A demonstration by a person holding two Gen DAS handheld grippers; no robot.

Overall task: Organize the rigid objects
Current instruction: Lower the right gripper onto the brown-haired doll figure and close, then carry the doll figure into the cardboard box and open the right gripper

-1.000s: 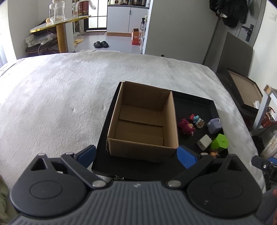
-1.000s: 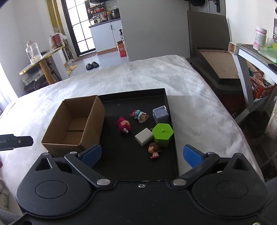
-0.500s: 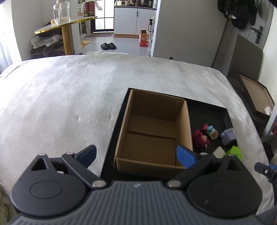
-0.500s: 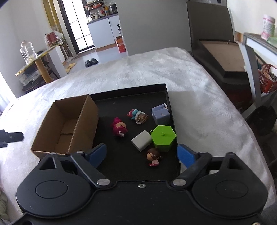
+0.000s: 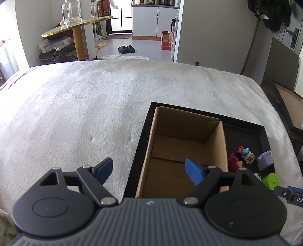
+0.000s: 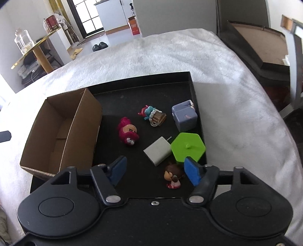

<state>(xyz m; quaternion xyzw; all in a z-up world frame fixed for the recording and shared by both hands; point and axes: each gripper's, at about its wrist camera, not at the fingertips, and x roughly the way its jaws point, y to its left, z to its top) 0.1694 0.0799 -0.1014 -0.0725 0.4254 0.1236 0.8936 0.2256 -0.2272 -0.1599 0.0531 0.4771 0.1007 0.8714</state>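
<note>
An empty cardboard box (image 6: 62,130) stands at the left of a black tray (image 6: 144,94) on a white blanket. On the tray lie a pink figure (image 6: 127,131), a teal figure with a brown mug (image 6: 154,115), a lavender box (image 6: 184,116), a white charger (image 6: 158,151), a green hexagonal box (image 6: 188,147) and a small brown-haired doll (image 6: 173,177). My right gripper (image 6: 154,170) is open, above the tray's near edge, close to the doll. My left gripper (image 5: 149,170) is open and empty over the cardboard box's (image 5: 185,151) near left corner.
The white blanket (image 5: 85,106) covers the bed around the tray. A dark framed board (image 6: 265,43) lies off the bed's right side. A gold-topped side table with a glass jar (image 5: 73,13) stands at the far left. Slippers lie on the floor beyond.
Both grippers have moved forward. The left view has shifted left, so the box sits further right. The right gripper has come lower and closer to the toys.
</note>
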